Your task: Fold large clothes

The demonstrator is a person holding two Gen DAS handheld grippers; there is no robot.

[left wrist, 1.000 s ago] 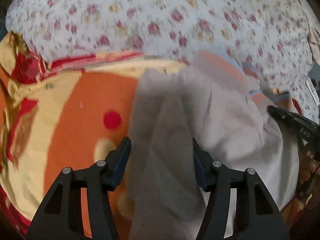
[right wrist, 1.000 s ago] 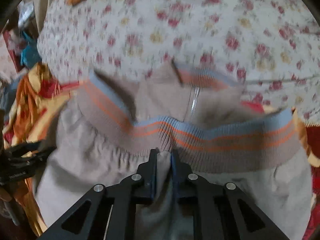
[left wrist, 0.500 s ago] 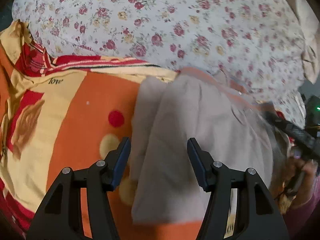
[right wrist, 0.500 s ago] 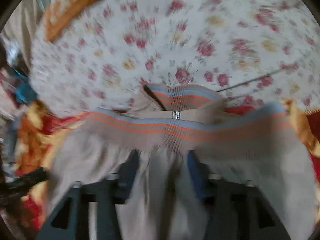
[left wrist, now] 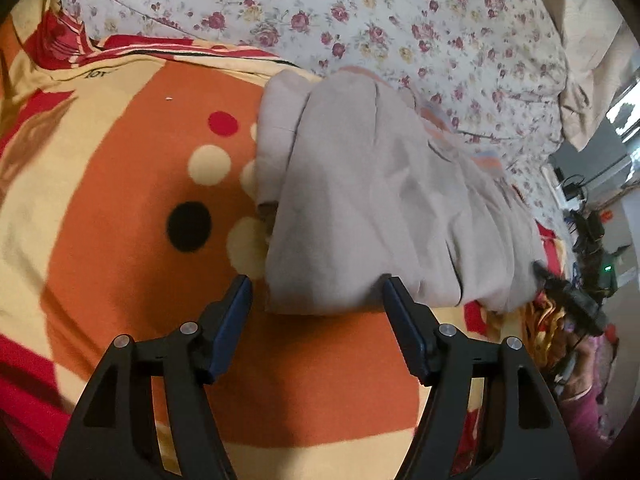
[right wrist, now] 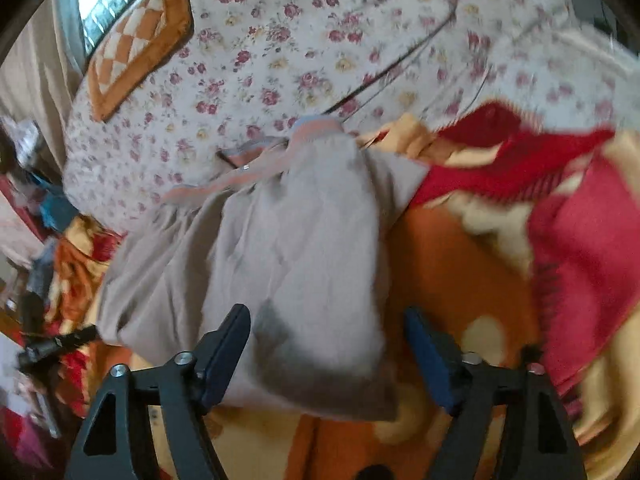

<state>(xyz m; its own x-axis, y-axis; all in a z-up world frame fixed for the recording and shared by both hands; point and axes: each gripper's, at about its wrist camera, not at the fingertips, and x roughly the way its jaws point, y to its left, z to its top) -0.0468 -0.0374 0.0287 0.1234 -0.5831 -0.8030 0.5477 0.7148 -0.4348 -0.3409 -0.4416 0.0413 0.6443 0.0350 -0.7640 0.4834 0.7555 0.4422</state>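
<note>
Between the left gripper [left wrist: 316,294] jaws: only the near hem of the jacket [left wrist: 372,200], pads clear of the cloth on both sides, jaws parted and widening. Just beyond the tips, grey-beige fabric folded into a thick bundle, one narrower fold peeking out along its left edge, striped orange-and-blue ribbing [left wrist: 486,160] showing at the far right. Resting flat on the blanket [left wrist: 120,280], orange with cream, red and black dots. Further out, floral sheet [left wrist: 360,20] across the back of the bed, bundle's far edge lapping onto it. Off at the right rim, dark tip of the other tool and a bit of pink sleeve [left wrist: 580,412], blurred.

Over on the right gripper [right wrist: 326,334]: jaws apart and drawing inward, near corner of the jacket [right wrist: 304,248] lying between them, left pad close against the cloth, right pad well clear over bare blanket [right wrist: 452,264]. No pinch on the fabric. Picture smeared, so fine detail lost. Past the tips, bundle running up and left to the ribbing [right wrist: 316,128] and a small zipper pull [right wrist: 245,167]. Red-and-cream folds of blanket heaped to the right. Behind, floral sheet [right wrist: 280,40], with a checkered orange cushion [right wrist: 140,44] on it at upper left.
</note>
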